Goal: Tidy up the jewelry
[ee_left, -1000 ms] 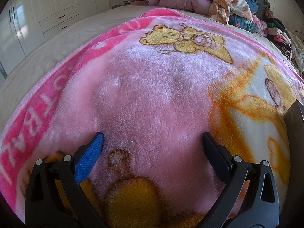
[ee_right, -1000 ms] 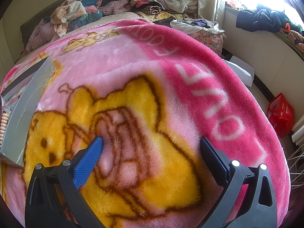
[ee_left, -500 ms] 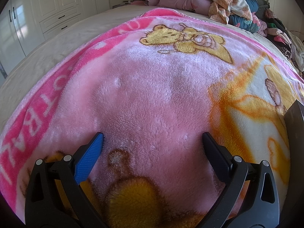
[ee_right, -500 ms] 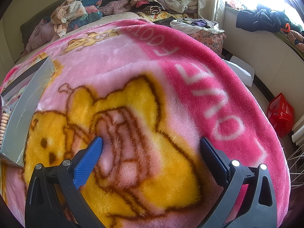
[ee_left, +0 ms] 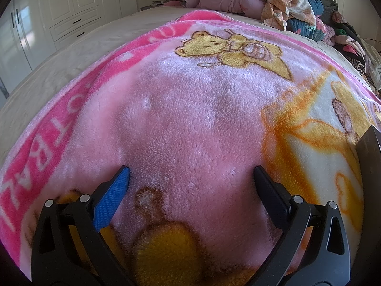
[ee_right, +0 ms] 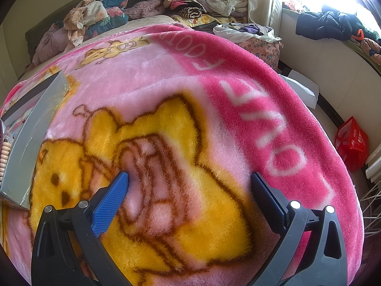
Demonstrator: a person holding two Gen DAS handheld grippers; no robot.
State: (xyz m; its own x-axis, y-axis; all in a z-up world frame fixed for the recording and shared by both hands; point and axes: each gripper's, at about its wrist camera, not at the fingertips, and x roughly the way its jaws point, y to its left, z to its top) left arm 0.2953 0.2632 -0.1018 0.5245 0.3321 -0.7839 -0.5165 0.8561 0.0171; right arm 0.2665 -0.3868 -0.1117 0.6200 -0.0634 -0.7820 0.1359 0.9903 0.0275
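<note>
Left cam: my left gripper [ee_left: 190,175] is spread wide with nothing in it, sitting over the fuzzy pink blanket [ee_left: 190,124]. Only a dark corner of the jewelry box [ee_left: 370,143] pokes in at the far right, well off from the jaws.

Right cam: right gripper [ee_right: 190,181] is wide open and empty too. The box's grey lid [ee_right: 35,128] is way off left, with a beaded string [ee_right: 5,153] at the frame edge. I'd guess the beads are light and floppy, so pinch across the strand.
</note>
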